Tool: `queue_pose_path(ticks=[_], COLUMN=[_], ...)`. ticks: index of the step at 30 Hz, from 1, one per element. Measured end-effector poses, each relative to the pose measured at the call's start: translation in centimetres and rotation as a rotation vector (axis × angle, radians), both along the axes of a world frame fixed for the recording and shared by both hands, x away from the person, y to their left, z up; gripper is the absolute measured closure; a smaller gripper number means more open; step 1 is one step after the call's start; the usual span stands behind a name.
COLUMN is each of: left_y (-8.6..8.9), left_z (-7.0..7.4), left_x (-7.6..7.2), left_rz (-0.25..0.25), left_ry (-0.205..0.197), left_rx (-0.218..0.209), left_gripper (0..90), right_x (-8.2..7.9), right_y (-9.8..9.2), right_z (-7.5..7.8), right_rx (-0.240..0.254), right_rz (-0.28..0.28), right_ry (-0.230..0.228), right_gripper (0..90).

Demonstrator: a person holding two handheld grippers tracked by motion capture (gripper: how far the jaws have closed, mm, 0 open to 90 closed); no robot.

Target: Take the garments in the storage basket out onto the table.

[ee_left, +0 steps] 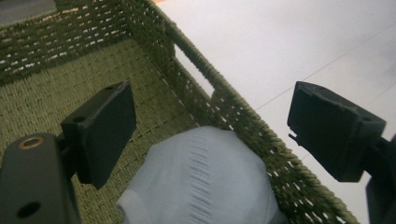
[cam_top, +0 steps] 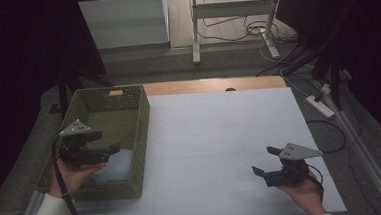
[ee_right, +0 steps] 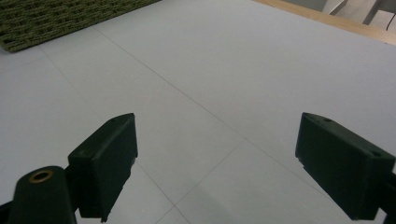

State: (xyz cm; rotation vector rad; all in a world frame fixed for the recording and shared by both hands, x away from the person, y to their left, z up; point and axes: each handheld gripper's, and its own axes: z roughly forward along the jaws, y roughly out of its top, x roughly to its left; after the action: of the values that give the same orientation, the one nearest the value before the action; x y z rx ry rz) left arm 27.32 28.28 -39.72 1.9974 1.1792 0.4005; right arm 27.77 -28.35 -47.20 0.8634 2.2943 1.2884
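Left gripper (ee_left: 205, 135): jaws wide open above the white cloth (ee_left: 205, 182) in the wicker basket (cam_top: 142, 135).
Right gripper (cam_top: 275, 170): jaws open, holding nothing.
Advice: lower straight, clearing the rim.

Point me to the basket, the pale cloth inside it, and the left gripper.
basket (cam_top: 142, 121): high view, on its right wall's rim.
pale cloth (ee_left: 205, 179): left gripper view, middle of its folded top.
left gripper (cam_top: 112, 148): high view, between its open jaw tips, above the basket.

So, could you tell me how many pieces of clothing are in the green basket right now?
1: a pale blue garment in the near right corner of the basket, below the open left gripper. Anything beneath it would be hidden.
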Motion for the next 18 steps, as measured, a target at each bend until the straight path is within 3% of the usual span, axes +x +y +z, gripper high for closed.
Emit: queue_pose_path(ticks=[4, 18], left_y=[0.4, 0.1], left_z=[-0.3, -1.2], left_x=[0.5, 1.2], left_rz=[-0.010, -0.060], left_ry=[0.033, 0.109], left_rx=[-0.005, 0.054], left_gripper=[15.6, 15.2], right_x=[0.0, 0.0], right_y=[0.1, 0.2], right_z=[0.0, -0.1], right_rx=[0.000, -0.004], right_rz=[0.001, 0.006], right_ry=[0.001, 0.003], right_gripper=[13.0, 13.1])
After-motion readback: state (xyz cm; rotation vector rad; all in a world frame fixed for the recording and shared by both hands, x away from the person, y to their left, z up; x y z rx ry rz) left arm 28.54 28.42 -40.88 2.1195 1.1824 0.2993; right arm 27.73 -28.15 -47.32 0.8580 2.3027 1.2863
